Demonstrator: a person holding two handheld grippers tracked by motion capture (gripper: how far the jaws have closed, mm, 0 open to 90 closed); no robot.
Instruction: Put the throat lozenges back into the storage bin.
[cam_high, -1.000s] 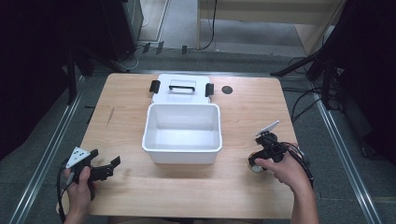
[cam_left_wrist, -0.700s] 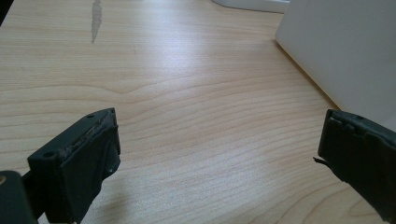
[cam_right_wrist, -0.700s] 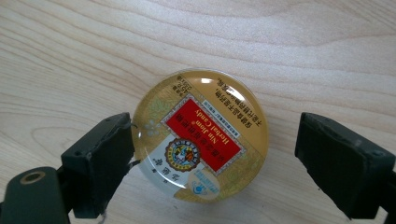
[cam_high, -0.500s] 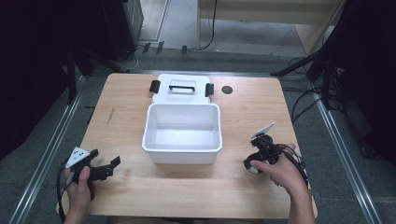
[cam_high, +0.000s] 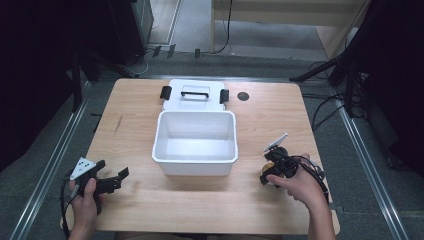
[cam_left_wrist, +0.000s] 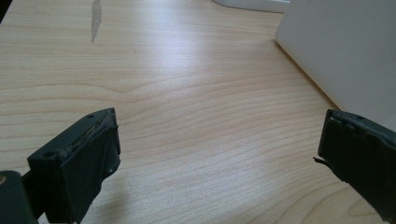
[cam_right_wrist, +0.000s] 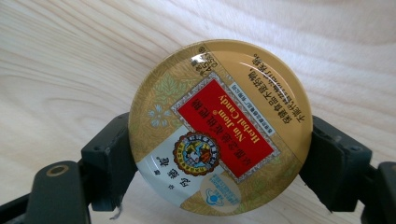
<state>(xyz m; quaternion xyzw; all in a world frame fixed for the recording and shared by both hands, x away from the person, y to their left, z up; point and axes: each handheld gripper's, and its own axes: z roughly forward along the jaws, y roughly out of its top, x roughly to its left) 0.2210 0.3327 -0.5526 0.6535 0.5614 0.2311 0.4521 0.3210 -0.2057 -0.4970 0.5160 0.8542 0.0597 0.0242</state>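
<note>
Overhead light falls evenly on the tabletop (cam_high: 135, 115), while the floor around it sinks into near black at both sides. A soft sheen crosses the wood in the left gripper view. Glare streaks the candy tin (cam_right_wrist: 219, 126) lid. Each tool's near parts blur at the bottom edge. Shadows stay short and soft.

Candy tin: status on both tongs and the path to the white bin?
Right tongs just closed, shut on candy tin. Left tongs open, empty, over bare table. White bin open, nothing between it and tin.
</note>
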